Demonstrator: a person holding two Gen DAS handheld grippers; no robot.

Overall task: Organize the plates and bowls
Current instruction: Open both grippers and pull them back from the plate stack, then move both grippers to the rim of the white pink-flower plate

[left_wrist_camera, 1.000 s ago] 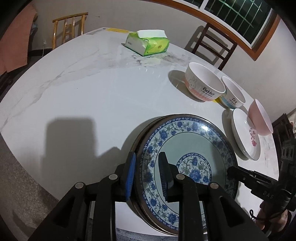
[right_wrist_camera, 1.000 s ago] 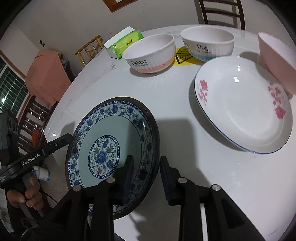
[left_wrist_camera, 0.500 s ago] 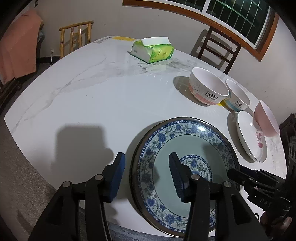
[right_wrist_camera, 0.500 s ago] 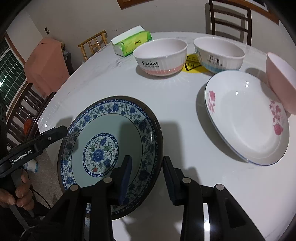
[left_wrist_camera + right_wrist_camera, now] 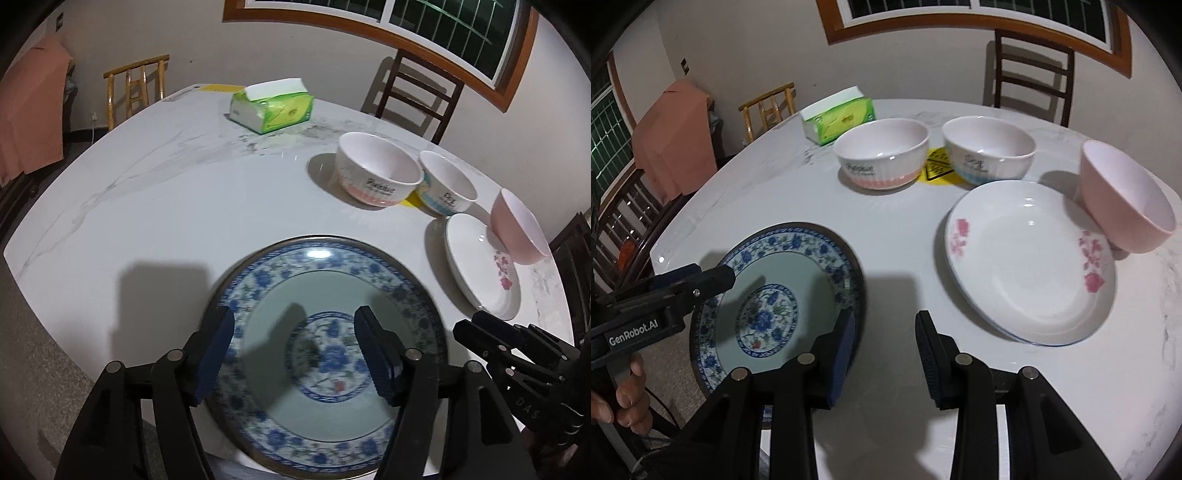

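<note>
Glossy glazed ceramic plate (image 5: 325,354); polished marble-look table (image 5: 184,206); wooden chair (image 5: 135,86).

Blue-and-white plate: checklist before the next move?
1. Left claw off the blue-and-white plate: ok; its jaws have just been opening, nothing pinched.
2. Right claw free: ok; open, nothing pinched.
3. Plate fully on the table: not ok; it seems to overhang the near edge.
4. Floral plate free to lift: not ok; the pink bowl leans tilted on it.
5. Pink-banded bowl and blue-banded bowl upright: ok.
</note>
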